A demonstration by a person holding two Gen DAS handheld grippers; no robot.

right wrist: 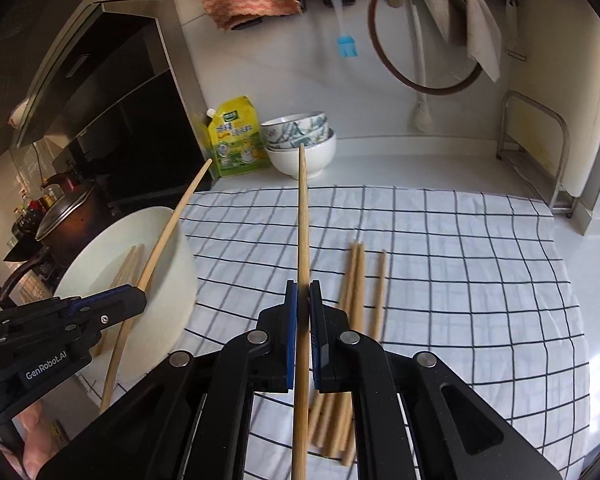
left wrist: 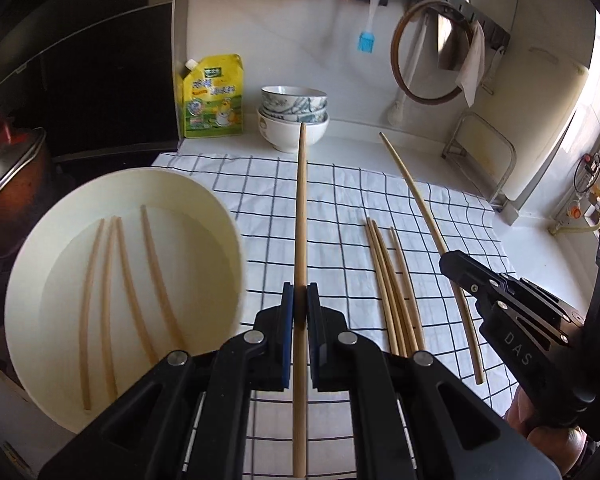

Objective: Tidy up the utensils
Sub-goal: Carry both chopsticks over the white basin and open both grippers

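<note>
Chopsticks: each claw, left & right, clamps one; thin grip may pivot, missing basin.

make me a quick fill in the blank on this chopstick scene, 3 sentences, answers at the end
1. Each gripper, left gripper and right gripper, is shut on one ____.
2. The white basin holds ____ chopsticks.
3. The loose chopsticks lie on a ____ cloth.

Missing words: chopstick; four; checked
</note>
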